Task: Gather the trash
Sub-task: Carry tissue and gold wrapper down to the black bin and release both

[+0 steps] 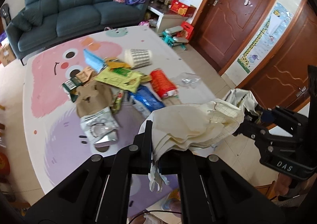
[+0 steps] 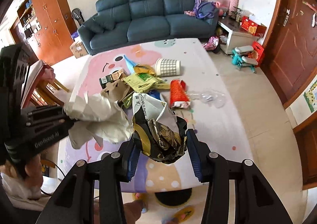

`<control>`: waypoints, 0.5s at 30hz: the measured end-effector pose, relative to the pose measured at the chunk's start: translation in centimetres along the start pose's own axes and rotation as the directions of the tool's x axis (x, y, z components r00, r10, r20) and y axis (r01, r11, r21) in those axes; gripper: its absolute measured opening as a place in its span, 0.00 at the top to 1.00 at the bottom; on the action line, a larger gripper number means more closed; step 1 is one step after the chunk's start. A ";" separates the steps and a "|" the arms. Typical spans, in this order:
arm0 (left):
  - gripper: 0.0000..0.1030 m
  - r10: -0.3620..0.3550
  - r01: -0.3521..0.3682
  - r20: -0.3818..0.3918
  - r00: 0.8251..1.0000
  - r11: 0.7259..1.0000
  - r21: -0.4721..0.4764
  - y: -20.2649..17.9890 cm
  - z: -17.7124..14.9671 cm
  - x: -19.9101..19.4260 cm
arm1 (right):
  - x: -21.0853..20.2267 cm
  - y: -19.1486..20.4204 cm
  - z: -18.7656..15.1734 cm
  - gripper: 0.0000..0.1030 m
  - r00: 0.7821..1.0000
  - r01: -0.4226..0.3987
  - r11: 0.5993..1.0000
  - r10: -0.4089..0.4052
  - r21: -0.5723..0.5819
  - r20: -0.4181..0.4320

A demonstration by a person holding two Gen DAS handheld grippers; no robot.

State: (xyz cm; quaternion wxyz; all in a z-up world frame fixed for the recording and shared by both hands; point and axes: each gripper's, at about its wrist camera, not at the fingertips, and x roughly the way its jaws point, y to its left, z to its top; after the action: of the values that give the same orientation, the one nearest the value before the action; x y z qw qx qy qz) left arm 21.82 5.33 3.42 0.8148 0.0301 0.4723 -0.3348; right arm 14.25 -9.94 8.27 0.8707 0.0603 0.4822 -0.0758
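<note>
Presently, my left gripper (image 1: 156,144) fingers clamped on cream bag (image 1: 194,123); right gripper (image 2: 161,154) fingers pinch crumpled wrapper (image 2: 160,136) beside bag mouth. Risks: mouth sags, wrapper misses, drops to play mat (image 2: 208,125). Trash pile (image 1: 118,83) remains on mat.

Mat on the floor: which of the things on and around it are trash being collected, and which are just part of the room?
Job: cream paper in the left gripper; black-gold wrapper in the right gripper; red bag; blue pack; tipped bin.

Lying about: sofa; stools; red box.
</note>
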 end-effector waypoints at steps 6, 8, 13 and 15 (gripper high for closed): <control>0.98 0.067 -0.067 0.052 0.996 0.998 0.004 -5.9 -2.0 -1.2 | -3.6 -3.7 -2.1 0.56 0.996 -0.067 0.997 0.069 -0.041 0.048; 0.98 0.093 -0.092 0.077 0.993 0.996 -0.020 -7.8 -2.9 -1.6 | -4.7 -4.8 -3.1 0.56 0.994 -0.087 0.994 0.092 -0.069 0.060; 0.98 0.166 -0.148 0.117 0.979 0.978 -0.148 -13.9 -6.5 -2.1 | -7.2 -9.3 -5.9 0.56 0.985 -0.143 0.978 0.155 -0.154 0.069; 0.98 0.192 -0.165 0.116 0.974 0.964 -0.209 -16.6 -8.4 -2.1 | -7.8 -10.8 -7.1 0.56 0.982 -0.163 0.970 0.177 -0.180 0.067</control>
State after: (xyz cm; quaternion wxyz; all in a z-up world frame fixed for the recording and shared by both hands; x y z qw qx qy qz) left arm 5.29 -3.40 4.86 0.8709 -0.0314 0.4421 -0.2122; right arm 2.21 -18.72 10.85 0.8951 0.0222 0.4436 0.0390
